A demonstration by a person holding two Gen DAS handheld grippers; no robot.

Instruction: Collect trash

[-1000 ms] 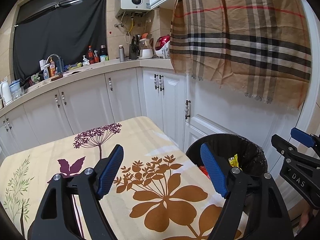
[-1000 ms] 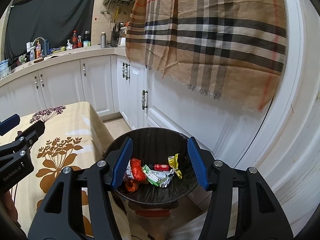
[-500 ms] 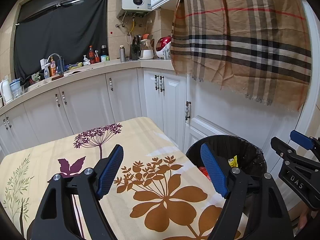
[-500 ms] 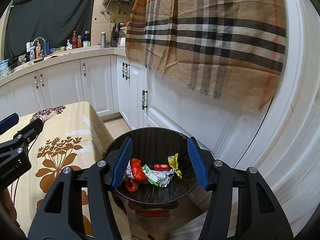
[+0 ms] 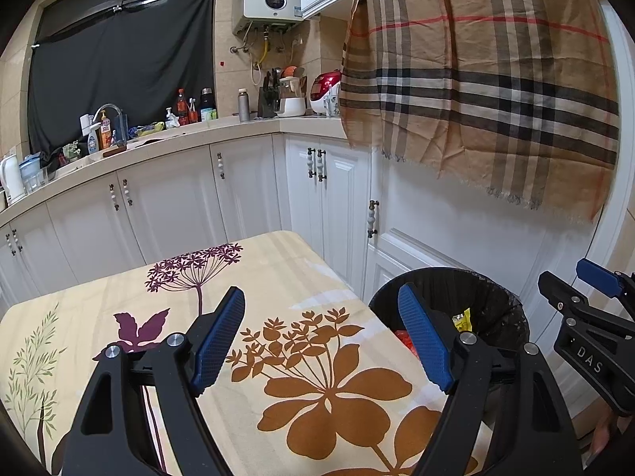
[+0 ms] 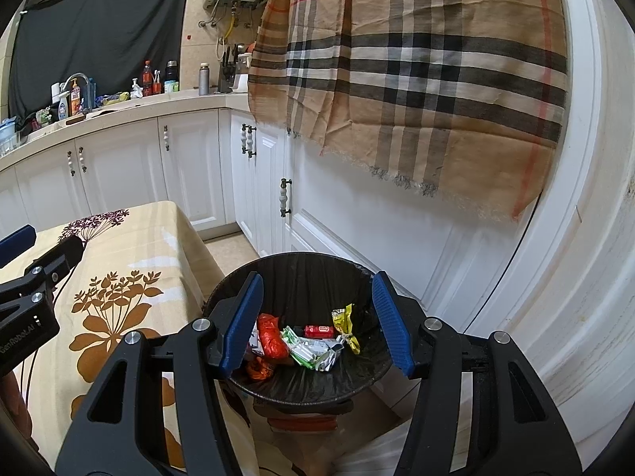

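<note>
A black-lined trash bin (image 6: pixel 301 269) stands on the floor right of the table. Inside lie several wrappers: a red one (image 6: pixel 270 336), a green-white one (image 6: pixel 305 351), a small red packet (image 6: pixel 318 331) and a yellow one (image 6: pixel 344 319). My right gripper (image 6: pixel 317 317) hovers above the bin, open, nothing between its blue pads. My left gripper (image 5: pixel 321 337) is open above the flowered tablecloth (image 5: pixel 317 388), empty too. The bin (image 5: pixel 488 297) shows at the table's right edge in the left wrist view, with the right gripper's body (image 5: pixel 587 341) beside it.
White cabinets (image 5: pixel 190 206) run along the back and right. A plaid cloth (image 5: pixel 476 91) hangs over the cabinet front above the bin. The counter (image 5: pixel 158 142) holds bottles, a sink tap and a red cooker. The left gripper's body (image 6: pixel 27 277) shows over the table.
</note>
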